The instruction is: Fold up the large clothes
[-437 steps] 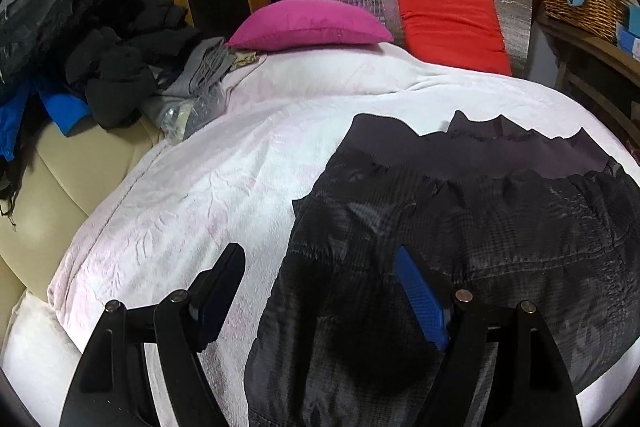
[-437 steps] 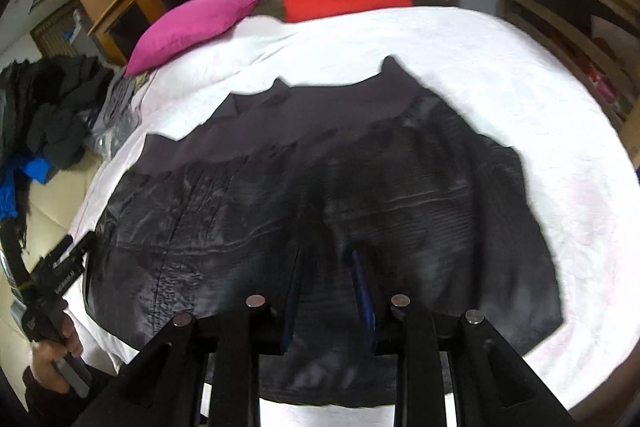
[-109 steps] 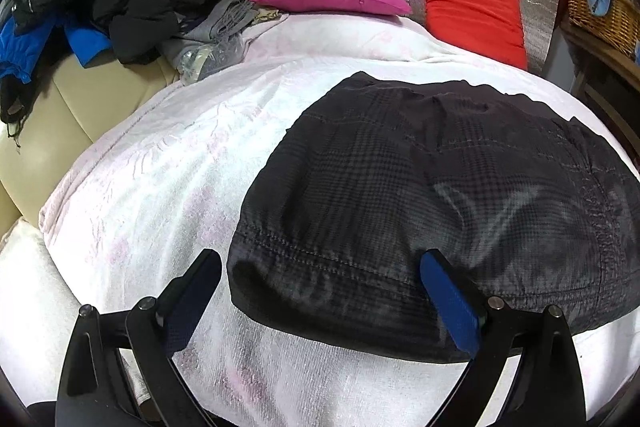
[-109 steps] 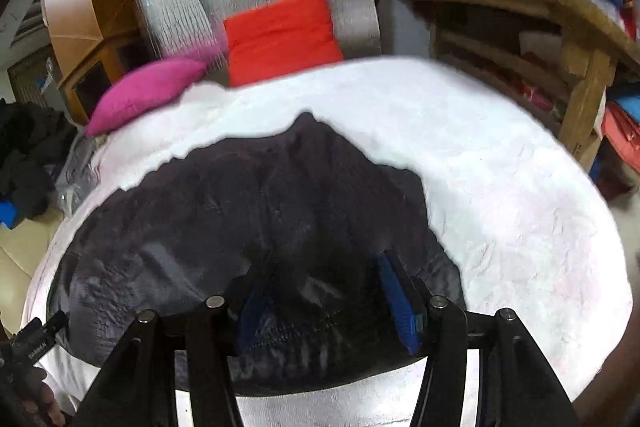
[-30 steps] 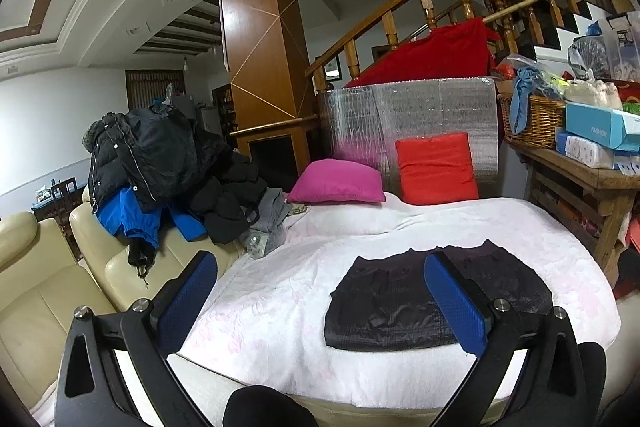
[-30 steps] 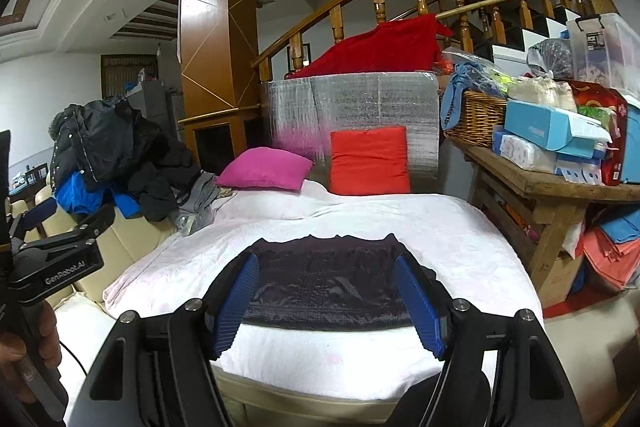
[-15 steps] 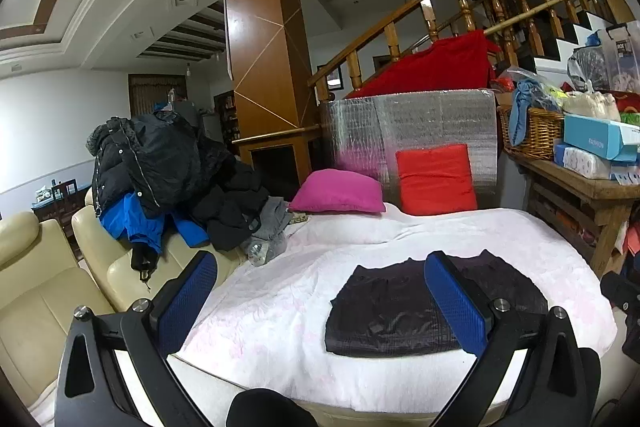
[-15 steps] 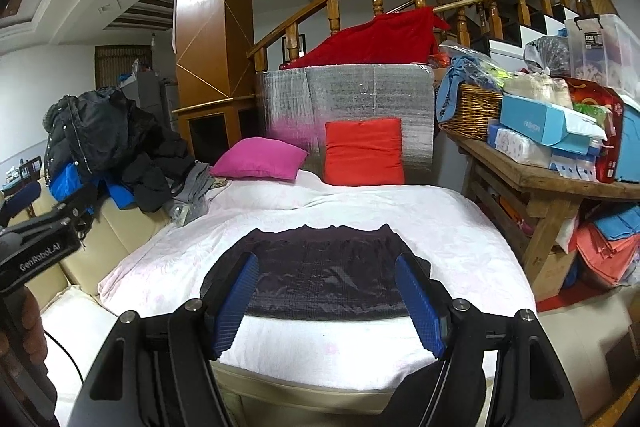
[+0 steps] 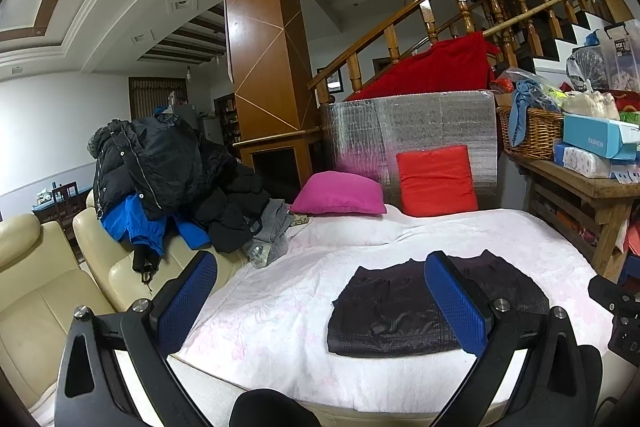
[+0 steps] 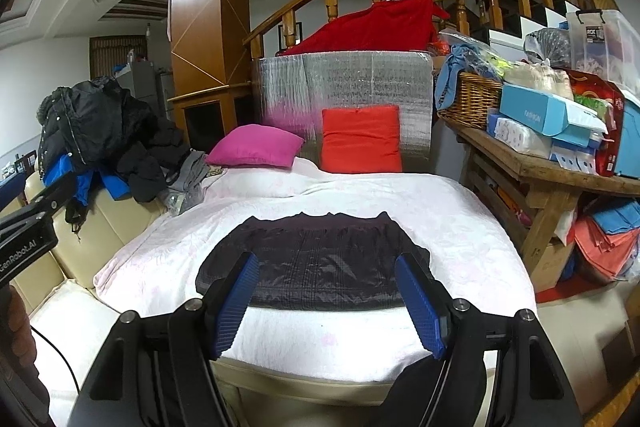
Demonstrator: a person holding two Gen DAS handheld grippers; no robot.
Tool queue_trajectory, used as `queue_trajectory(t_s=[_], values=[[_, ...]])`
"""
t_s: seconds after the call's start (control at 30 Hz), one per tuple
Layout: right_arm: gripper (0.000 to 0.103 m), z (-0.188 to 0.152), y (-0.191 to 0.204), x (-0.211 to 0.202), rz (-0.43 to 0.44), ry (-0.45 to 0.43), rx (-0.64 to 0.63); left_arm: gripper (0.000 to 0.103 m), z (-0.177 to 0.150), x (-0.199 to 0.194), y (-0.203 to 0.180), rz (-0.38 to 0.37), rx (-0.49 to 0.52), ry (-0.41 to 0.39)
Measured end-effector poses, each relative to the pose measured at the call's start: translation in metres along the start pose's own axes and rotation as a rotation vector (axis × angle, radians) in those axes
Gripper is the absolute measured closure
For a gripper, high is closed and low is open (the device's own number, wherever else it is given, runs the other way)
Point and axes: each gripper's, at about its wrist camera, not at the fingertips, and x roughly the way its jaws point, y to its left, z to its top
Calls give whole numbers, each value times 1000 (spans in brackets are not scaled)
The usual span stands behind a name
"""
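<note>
Both tongs drawn back from folded garment (image 10: pixel 316 261), wide open, empty

A finger (image 9: pixel 456 303) of the left gripper is covering the middle of the folded dark garment (image 9: pixel 384 311). The right gripper's two fingers (image 10: pixel 236 303) are hiding its near corners, and the bed (image 10: pixel 320 347) is running under them.

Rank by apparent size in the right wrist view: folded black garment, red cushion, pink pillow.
1. folded black garment, clearly largest, though also nearest the camera.
2. red cushion and pink pillow: look alike, so unranked.
</note>
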Motion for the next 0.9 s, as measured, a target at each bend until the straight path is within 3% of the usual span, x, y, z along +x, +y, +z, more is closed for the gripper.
queue_trajectory(t_s=[0.63, 0.83, 0.9], values=[[29, 0, 7, 10, -4, 14, -9, 0, -8, 7, 5, -12, -8, 23], [29, 0, 9, 22, -6, 29, -9, 0, -16, 12, 3, -40, -3, 4], [29, 1, 8, 28, -14, 35, -5, 0, -18, 22, 3, -58, -4, 36]])
